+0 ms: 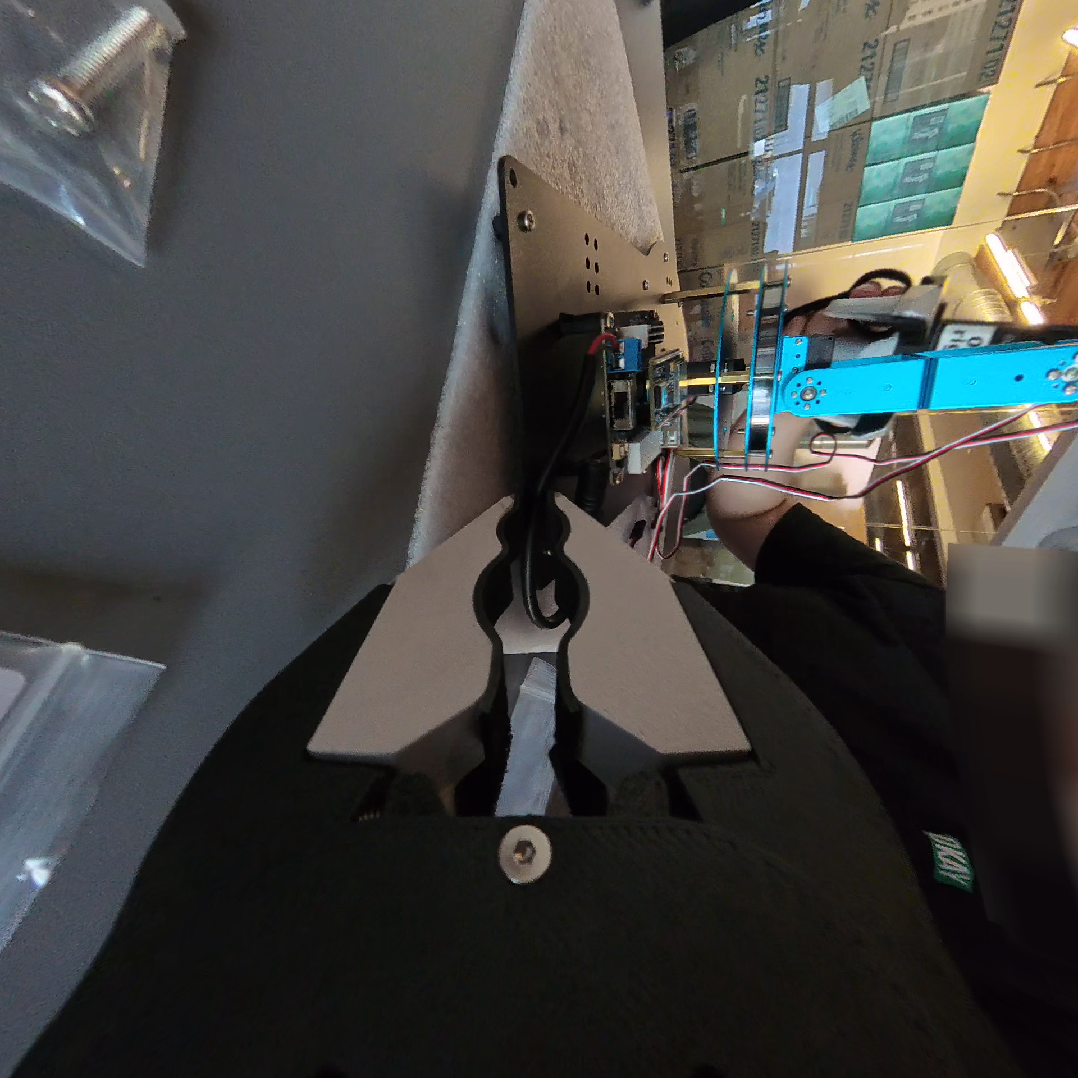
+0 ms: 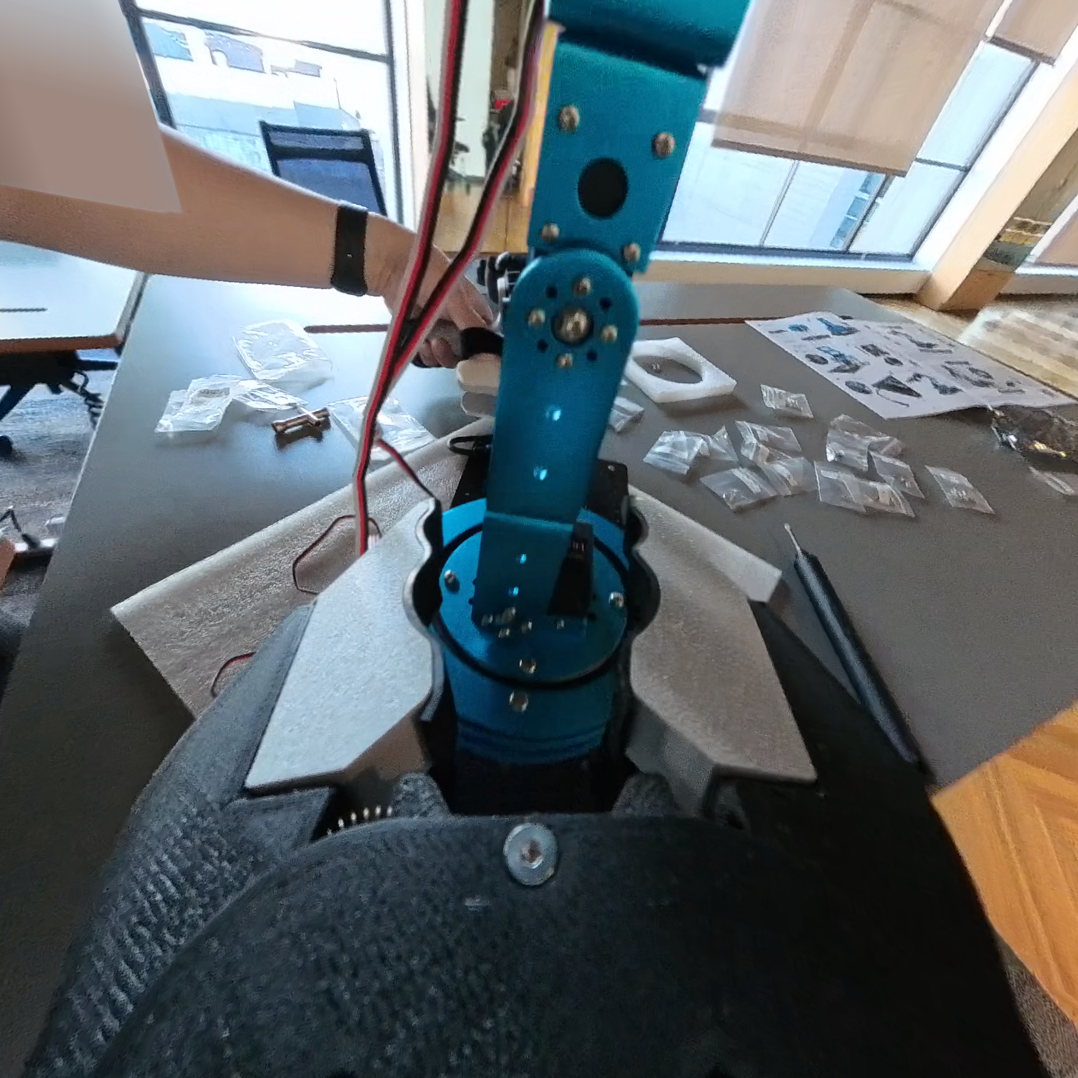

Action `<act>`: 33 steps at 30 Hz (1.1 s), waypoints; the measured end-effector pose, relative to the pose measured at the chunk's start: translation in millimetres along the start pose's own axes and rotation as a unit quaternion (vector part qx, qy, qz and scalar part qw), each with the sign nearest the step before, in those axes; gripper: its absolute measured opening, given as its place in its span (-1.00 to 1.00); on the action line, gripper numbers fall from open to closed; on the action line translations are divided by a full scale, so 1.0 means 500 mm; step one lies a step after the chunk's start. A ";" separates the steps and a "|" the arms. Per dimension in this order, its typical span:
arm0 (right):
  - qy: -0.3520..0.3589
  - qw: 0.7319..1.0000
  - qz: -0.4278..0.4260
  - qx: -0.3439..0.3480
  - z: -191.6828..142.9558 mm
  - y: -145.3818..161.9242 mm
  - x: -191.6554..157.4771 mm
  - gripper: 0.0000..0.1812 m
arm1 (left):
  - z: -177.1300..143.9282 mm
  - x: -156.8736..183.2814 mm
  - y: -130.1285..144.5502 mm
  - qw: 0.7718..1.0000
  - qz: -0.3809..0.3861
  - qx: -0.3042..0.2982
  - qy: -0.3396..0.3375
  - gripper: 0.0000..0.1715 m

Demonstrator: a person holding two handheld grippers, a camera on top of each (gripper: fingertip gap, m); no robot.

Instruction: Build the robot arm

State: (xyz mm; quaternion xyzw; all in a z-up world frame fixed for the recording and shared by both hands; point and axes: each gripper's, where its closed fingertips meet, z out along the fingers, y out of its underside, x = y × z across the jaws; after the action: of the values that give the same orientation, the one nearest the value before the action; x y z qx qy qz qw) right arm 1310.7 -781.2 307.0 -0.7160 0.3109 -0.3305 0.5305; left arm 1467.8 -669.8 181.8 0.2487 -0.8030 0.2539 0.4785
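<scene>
A small blue robot arm (image 2: 554, 408) stands on a round blue base (image 2: 525, 659) on a black plate over a foam sheet (image 2: 233, 595). My right gripper (image 2: 531, 516) is shut around that blue base, one finger on each side. In the left wrist view, which is turned on its side, my left gripper (image 1: 535, 504) is shut on a black cable (image 1: 534, 560) that loops between its fingers. The cable runs to the circuit boards (image 1: 636, 396) on the black base plate (image 1: 560, 256). The blue arm (image 1: 933, 385) reaches right. Red, white and black servo wires (image 1: 875, 466) hang loose.
On the dark table (image 2: 146, 496) lie several small clear bags (image 2: 787, 466), a printed sheet (image 2: 904, 361), a white foam frame (image 2: 682, 373), a metal part (image 2: 300, 420) and a dark thin tool (image 2: 846, 641). A forearm with a black wristband (image 2: 350, 248) reaches in. A bagged screw (image 1: 87, 87) lies near. There is about 25 centimeters between the tips of the two grippers.
</scene>
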 end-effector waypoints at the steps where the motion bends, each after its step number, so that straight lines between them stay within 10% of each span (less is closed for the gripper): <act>1: 0.010 1.000 0.005 0.004 -0.012 0.003 -0.002 -0.29 | 0.000 0.001 0.000 1.000 -0.003 -0.005 0.004 -0.94; 15: 0.273 0.933 0.182 -0.145 -0.093 0.222 -0.099 -0.31 | 0.000 0.002 0.002 0.987 0.043 -0.145 0.050 -0.94; 33: 0.209 0.925 0.194 -0.250 -0.090 0.281 -0.085 -0.66 | 0.001 0.003 0.032 0.991 0.064 -0.118 0.019 -0.97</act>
State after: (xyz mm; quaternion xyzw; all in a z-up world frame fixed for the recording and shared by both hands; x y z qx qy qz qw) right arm 1236.3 -806.7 174.9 -0.6653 0.6203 -0.2750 0.3114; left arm 1456.5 -658.6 180.4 0.1334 -0.8322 0.1925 0.5027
